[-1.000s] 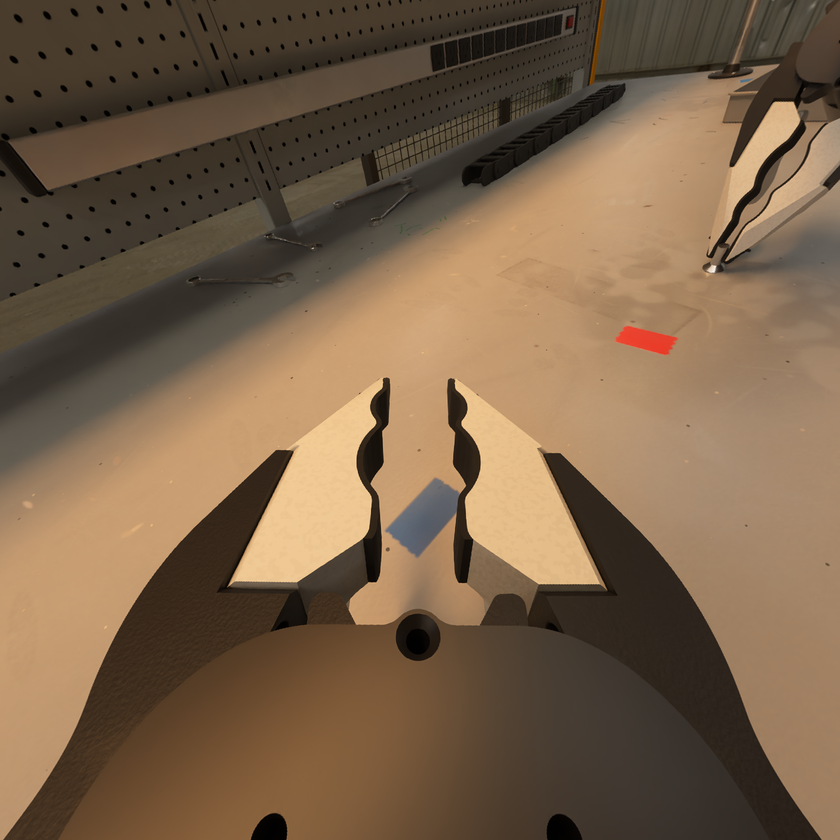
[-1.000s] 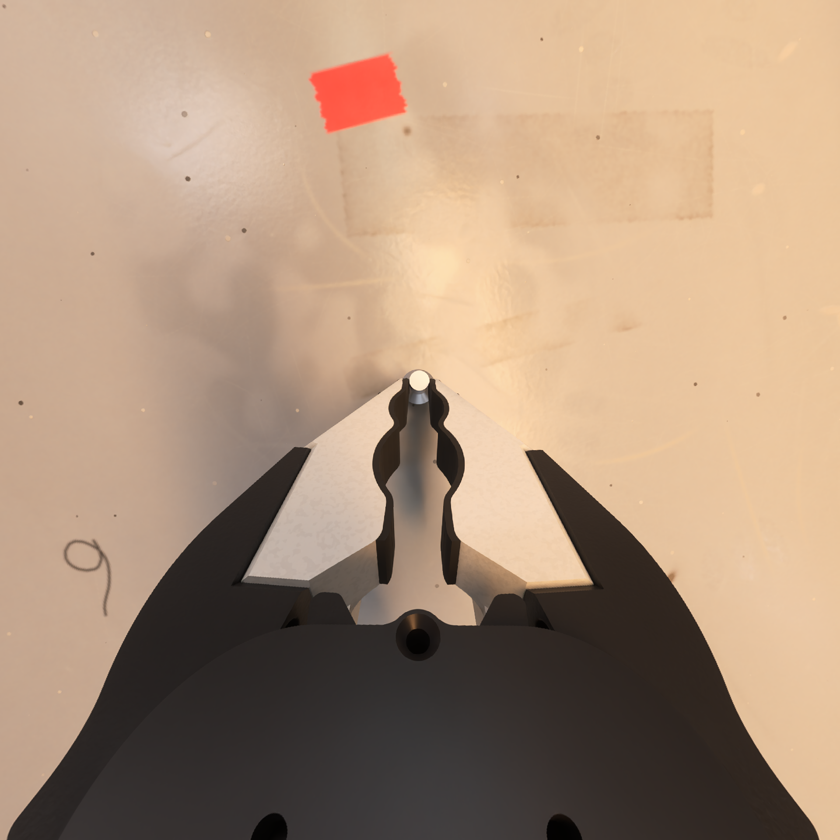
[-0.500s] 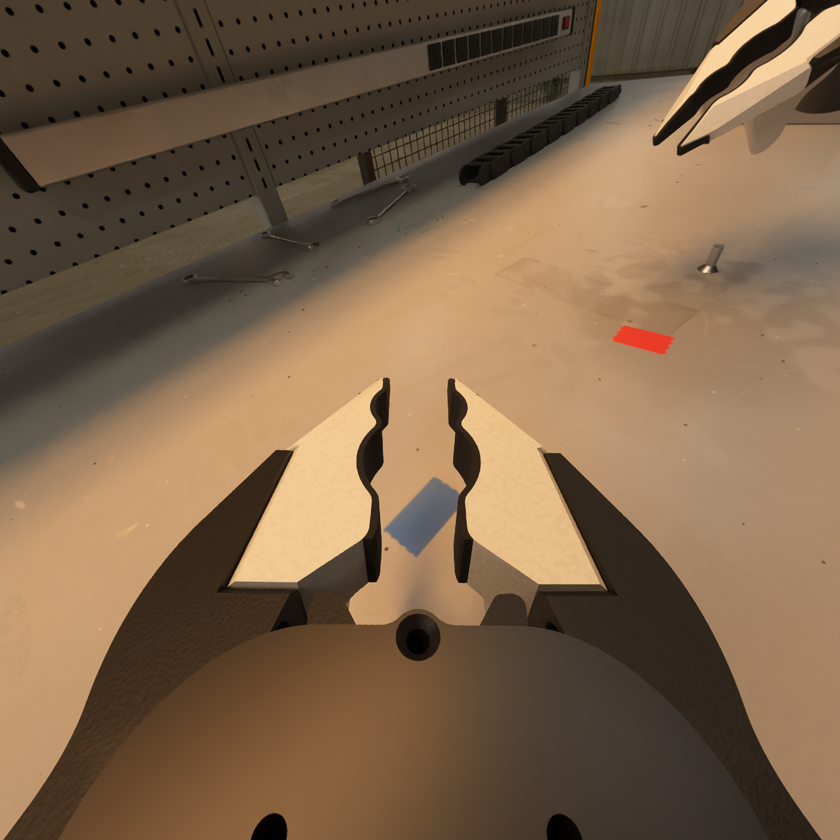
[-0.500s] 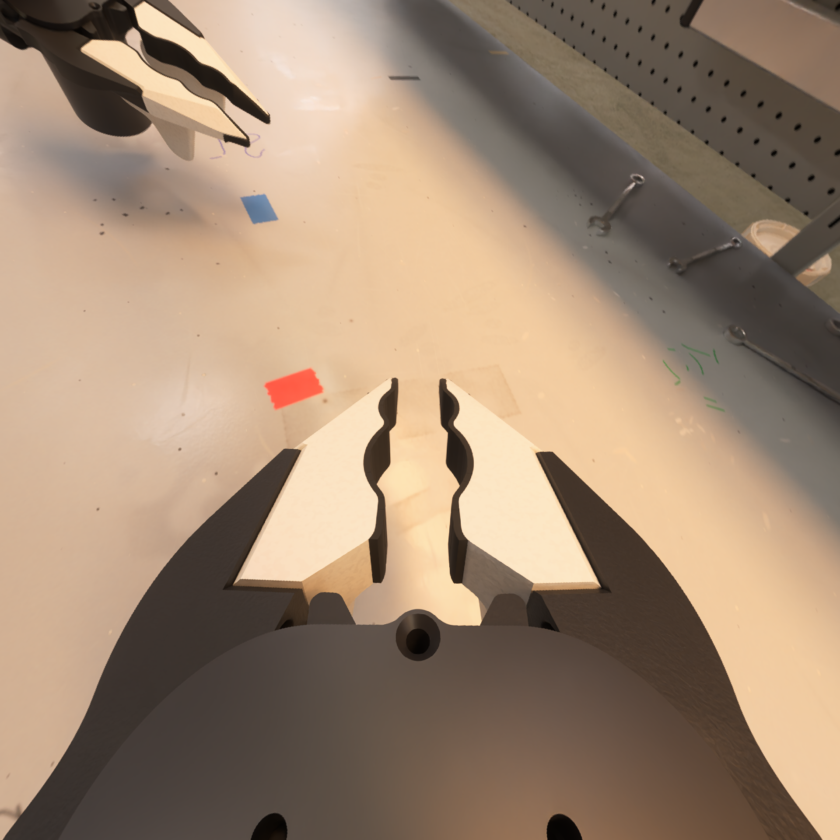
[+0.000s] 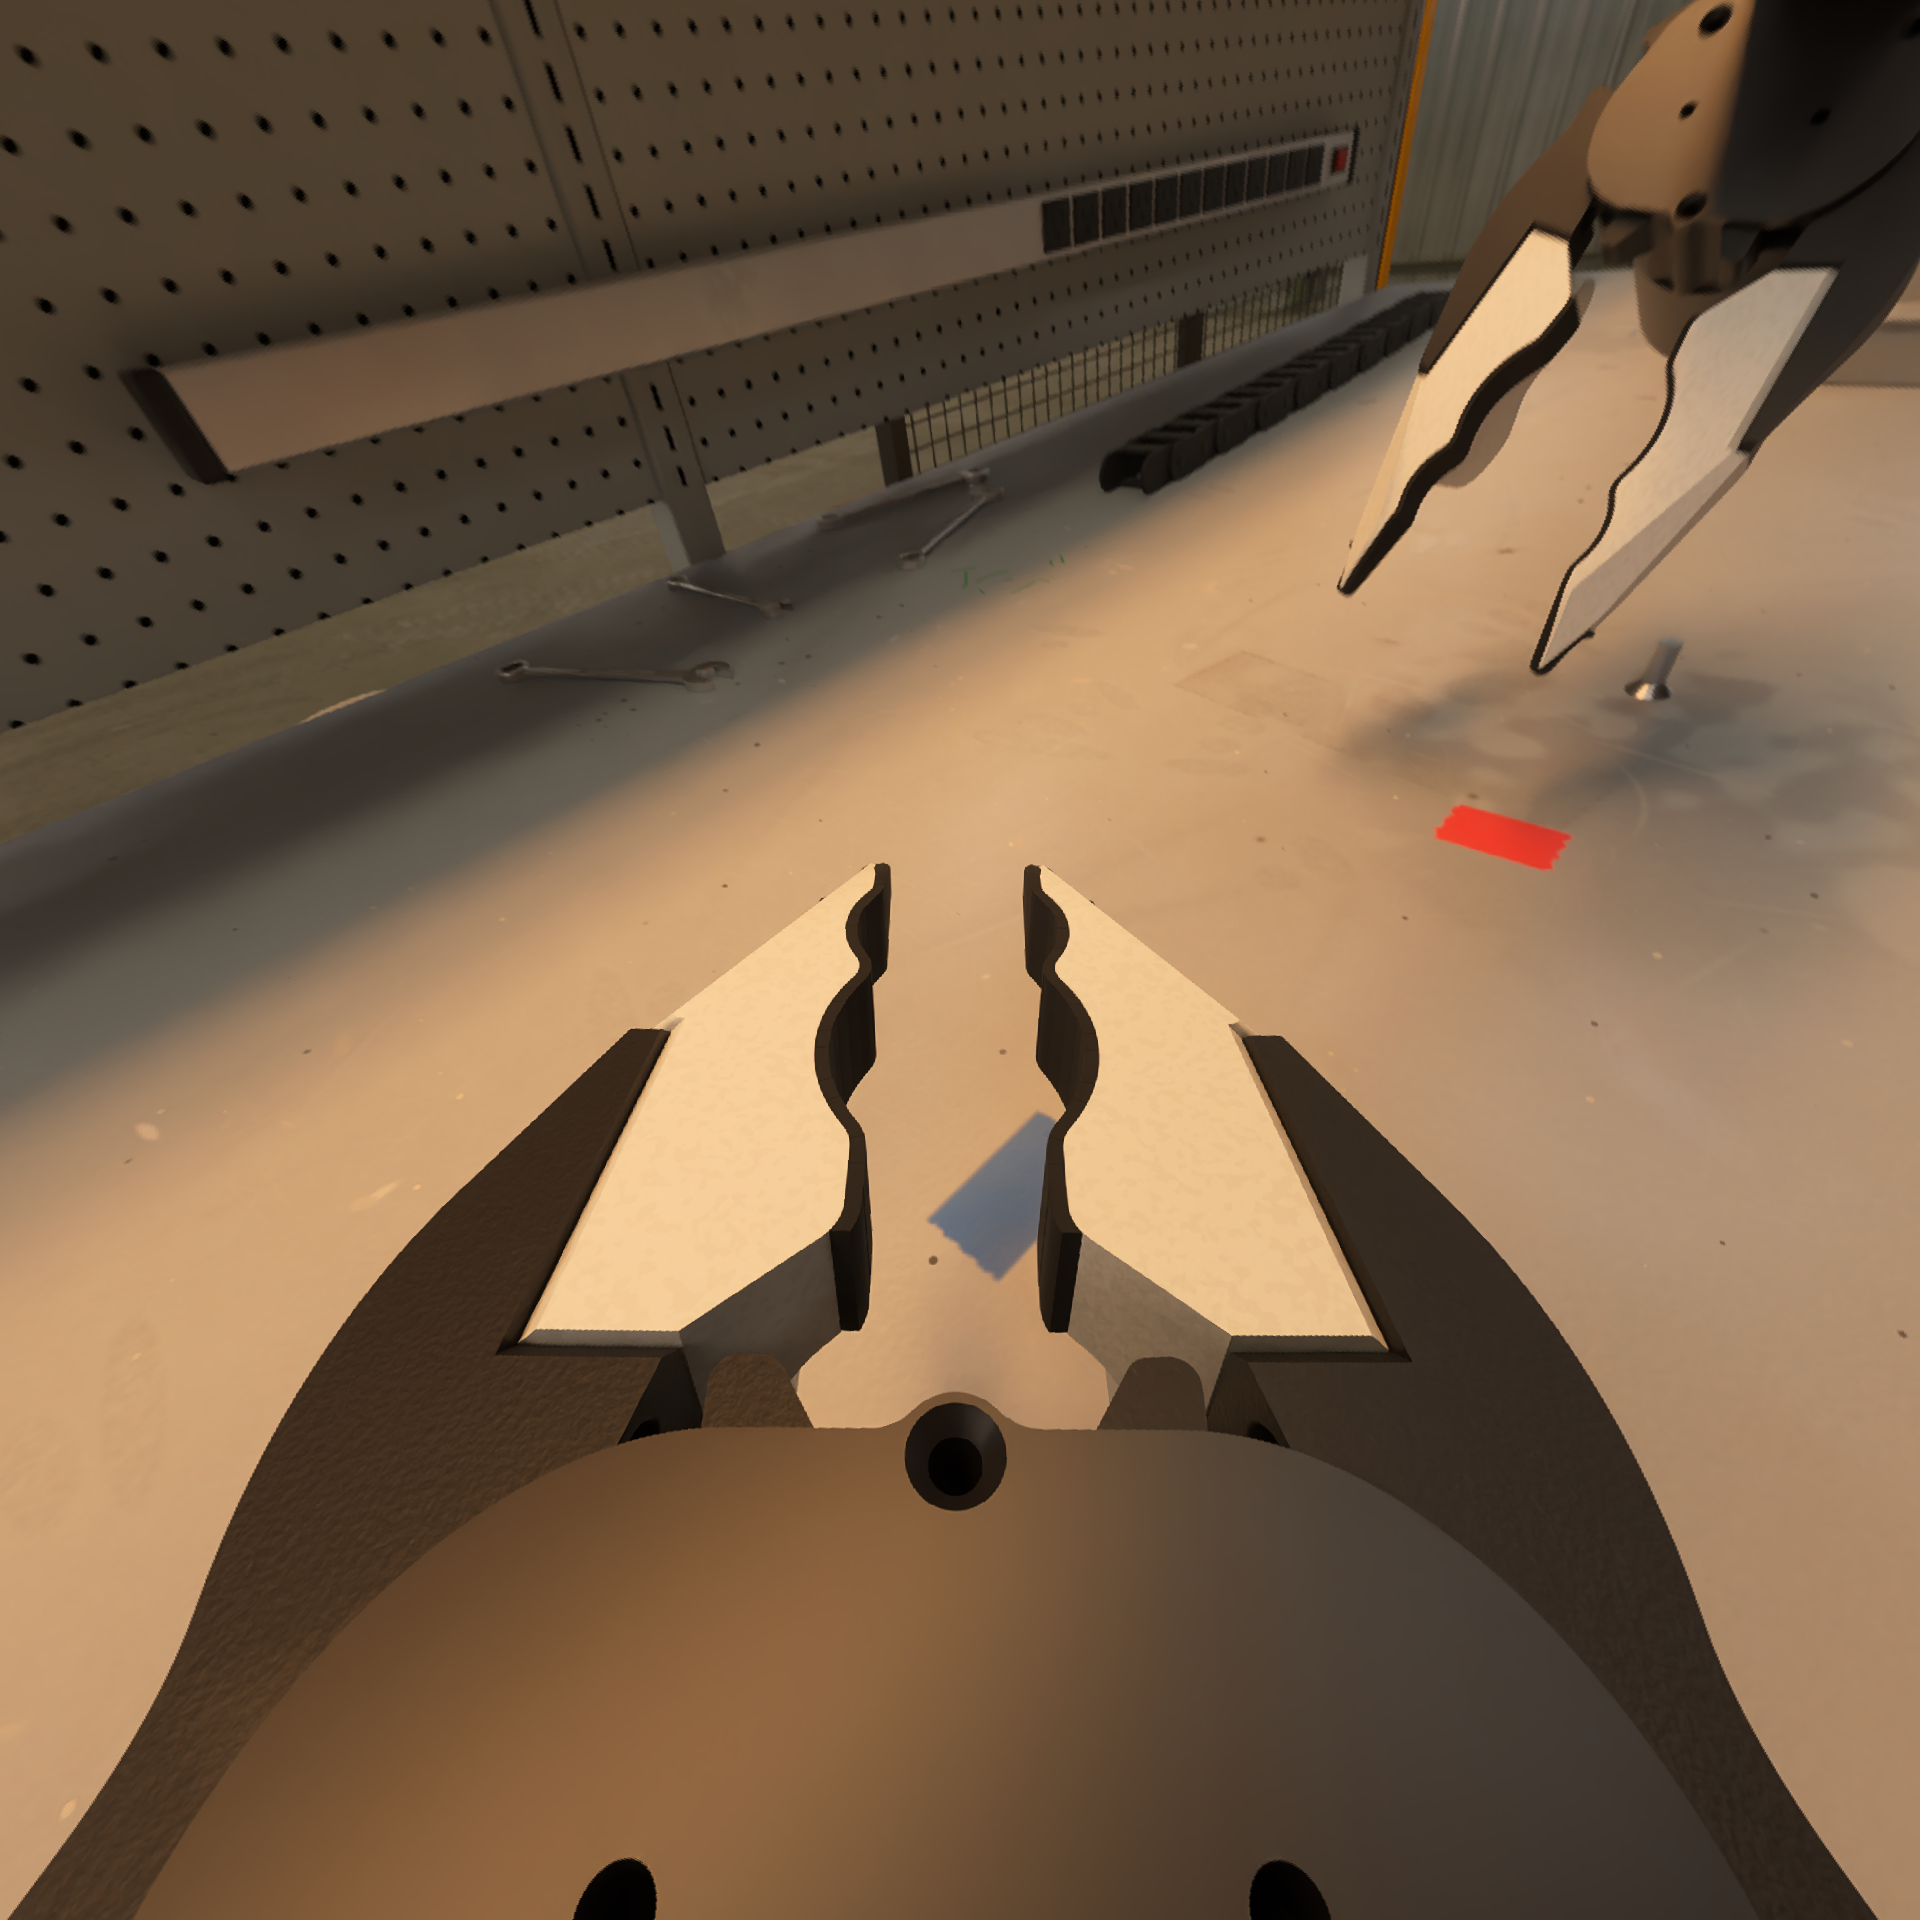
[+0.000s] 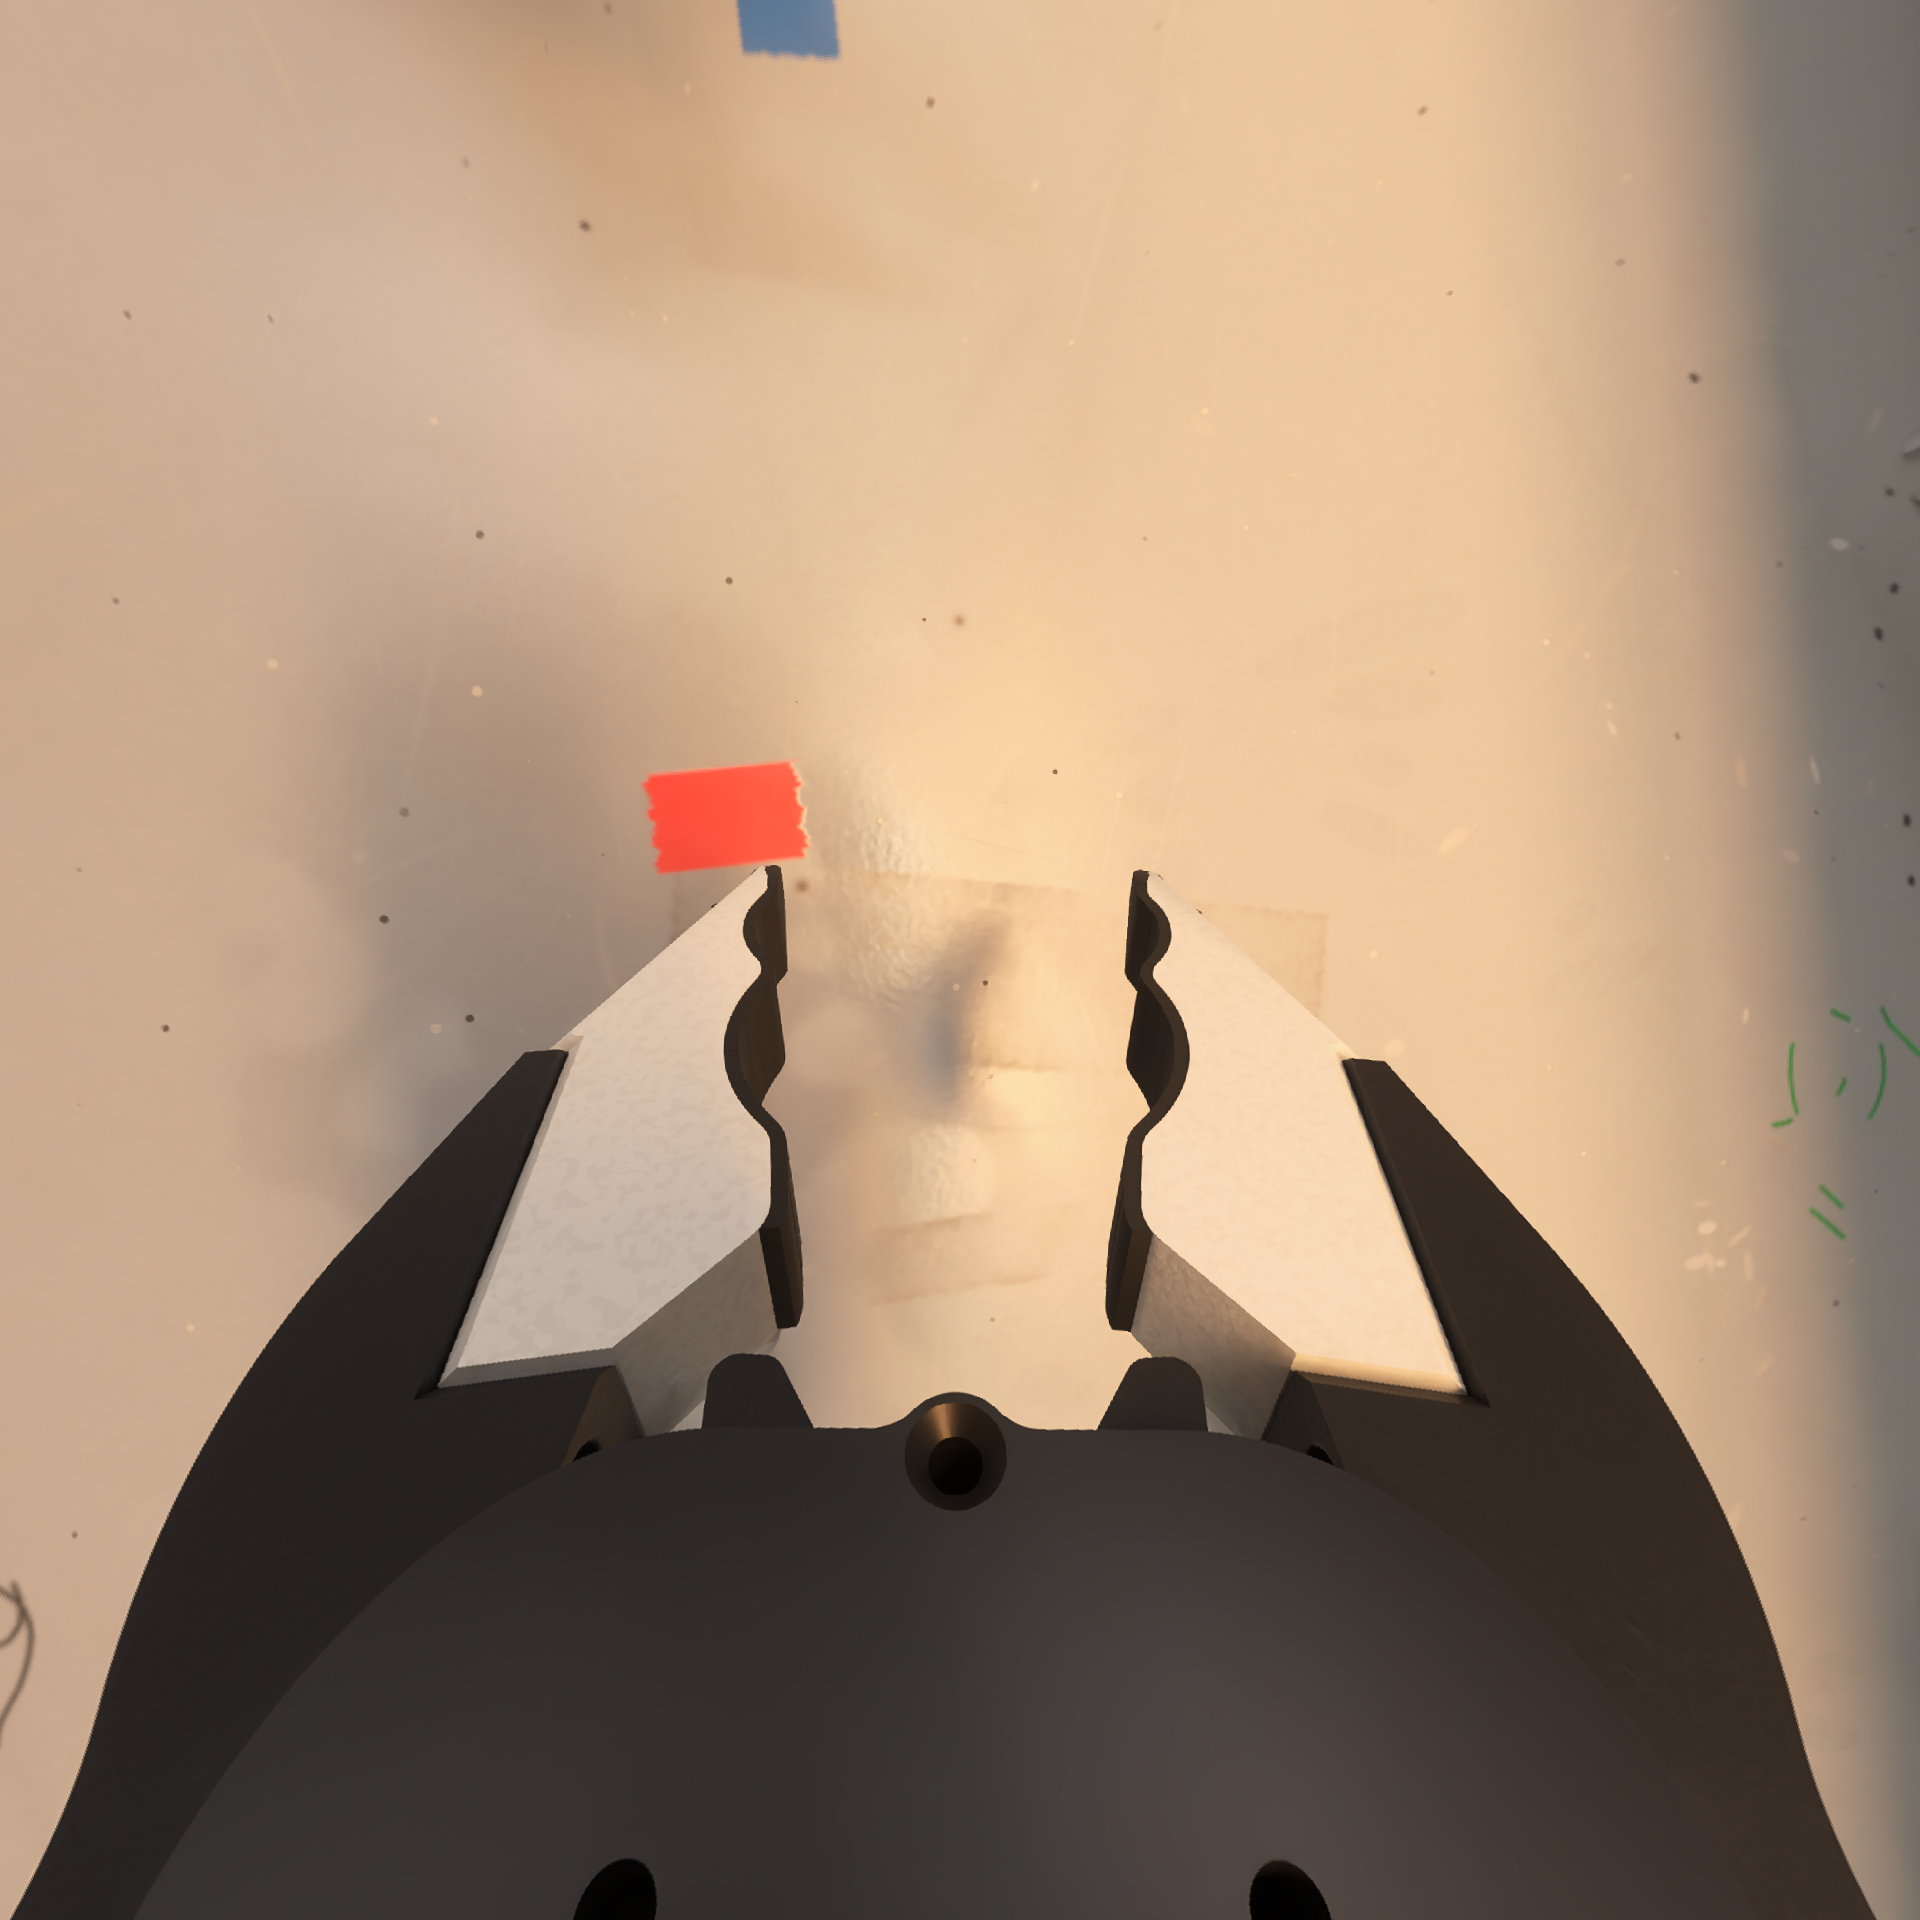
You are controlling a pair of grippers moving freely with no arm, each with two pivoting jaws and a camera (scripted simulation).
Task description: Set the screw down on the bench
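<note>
The screw (image 5: 1650, 673) stands on the counter (image 5: 1143, 810), head down and shank tilted up, free of both grippers. It sits in a smudged grey patch past the red tape (image 5: 1502, 836), near the right border of the left wrist view. In the right wrist view it cannot be seen.

The right gripper (image 5: 1449, 623) hangs above the counter just beside the screw, fingers spread wide and pointing down, nothing between them. Its nearer fingertip (image 5: 1553, 649) is close to the screw but apart from it. In its own view the right gripper (image 6: 956, 873) looks almost straight down: the red tape (image 6: 724, 816) lies just past its left fingertip, and a faint rectangular stain shows between and beyond the fingers.

The left gripper (image 5: 956, 868) is low over the counter, well apart from the screw, its fingers parted by a narrow gap and holding nothing. A blue tape (image 5: 992, 1205) patch shows through that gap.

Open counter stretches between the two grippers, bare but for the tapes and specks. Along the back edge a darker grey strip runs below the pegboard (image 5: 520, 260), with several wrenches (image 5: 613, 673) lying on it and a black cable chain (image 5: 1278, 400) farther along. In the right wrist view that grey strip borders the right side, with green scribbles (image 6: 1839, 1081) near it.
</note>
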